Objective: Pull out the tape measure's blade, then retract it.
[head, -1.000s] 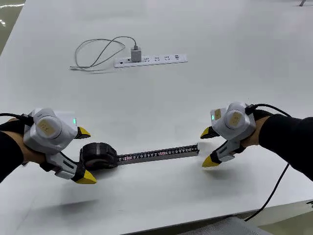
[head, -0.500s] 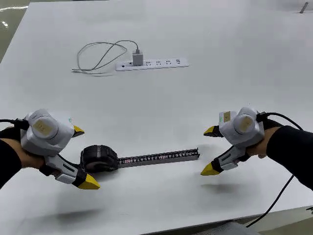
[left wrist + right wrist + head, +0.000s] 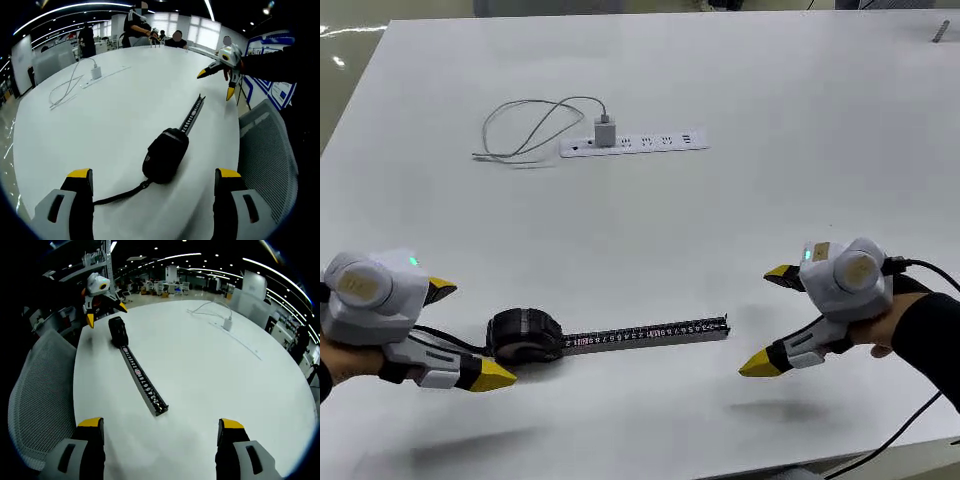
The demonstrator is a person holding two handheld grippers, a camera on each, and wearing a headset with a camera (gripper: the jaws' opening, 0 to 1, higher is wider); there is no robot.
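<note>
The tape measure (image 3: 523, 334) lies on the white bench (image 3: 720, 220) near its front edge, its blade (image 3: 650, 332) drawn out flat to the right. A second ago the left gripper's (image 3: 468, 332) fingers (image 3: 492, 376) flanked the black case. Now they have drawn back to the left and stand spread wide, with the case just ahead of their yellow tips and untouched. A thin black cord (image 3: 120, 192) runs from the case toward that gripper. The right gripper (image 3: 767, 318), which was at the blade's end a second ago, has pulled away to the right. Its fingers are spread too, holding nothing. The blade itself has not shortened. Farther back sit a power strip (image 3: 633, 143), a plugged-in charger (image 3: 605, 132) and its looped cable (image 3: 525, 125).
</note>
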